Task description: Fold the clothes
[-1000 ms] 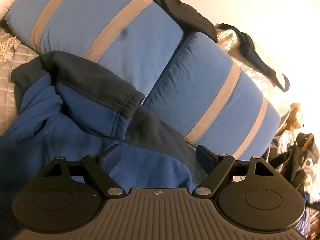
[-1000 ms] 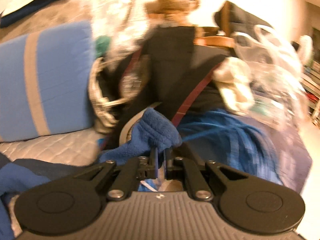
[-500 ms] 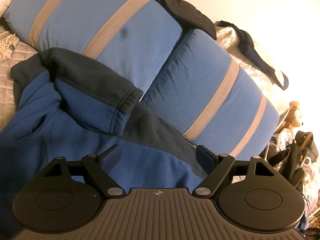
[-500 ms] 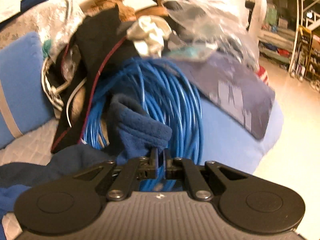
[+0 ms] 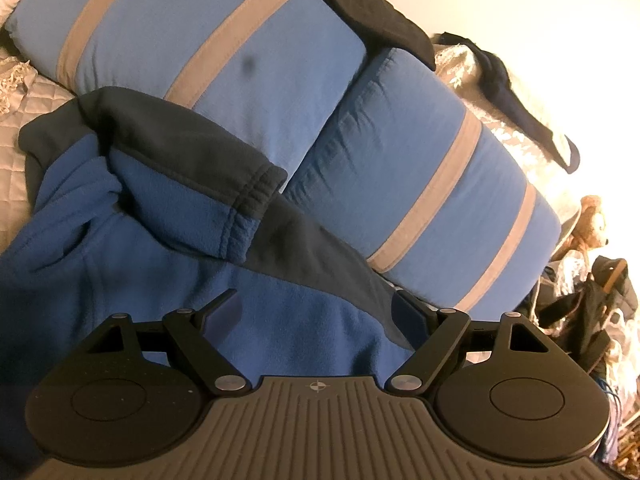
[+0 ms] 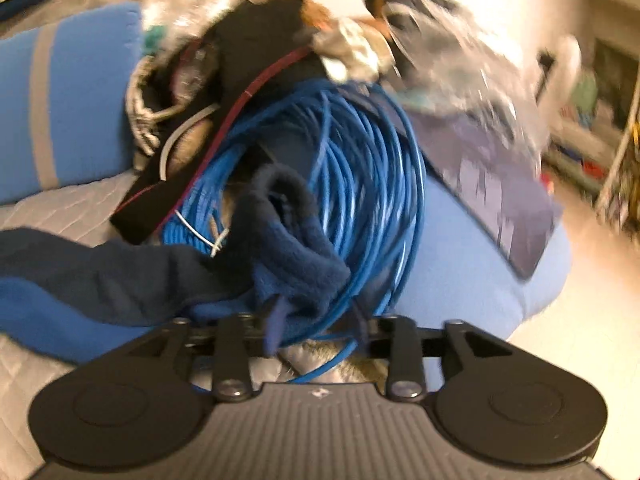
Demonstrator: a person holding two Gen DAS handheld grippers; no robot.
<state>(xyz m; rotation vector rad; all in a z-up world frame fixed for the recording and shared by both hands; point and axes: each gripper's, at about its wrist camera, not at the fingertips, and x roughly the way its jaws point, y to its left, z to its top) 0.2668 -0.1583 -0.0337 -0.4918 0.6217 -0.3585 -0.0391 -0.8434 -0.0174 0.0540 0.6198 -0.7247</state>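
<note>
A blue fleece jacket (image 5: 168, 264) with dark navy panels lies crumpled on the quilted bed, one cuffed sleeve (image 5: 244, 200) folded across its body. My left gripper (image 5: 316, 312) hovers open just above the fleece, nothing between its fingers. In the right wrist view the jacket's other sleeve (image 6: 100, 280) stretches from the left, and its navy cuff (image 6: 292, 236) rests on a coil of blue cable. My right gripper (image 6: 316, 320) is opening; the cuff still lies between the fingers, and the pads have come off it.
Two blue pillows with grey stripes (image 5: 424, 184) lean behind the jacket, a dark garment (image 5: 372, 12) draped over them. The blue cable coil (image 6: 360, 160), a black strap bag (image 6: 260, 60), plastic bags and a teddy bear (image 5: 592, 224) crowd the bed's right end. Quilted bedspread (image 6: 68, 208) shows beside them.
My right gripper carried the sleeve cuff to the right and down onto the cable coil, then its jaws parted from shut. The left gripper stayed put and open.
</note>
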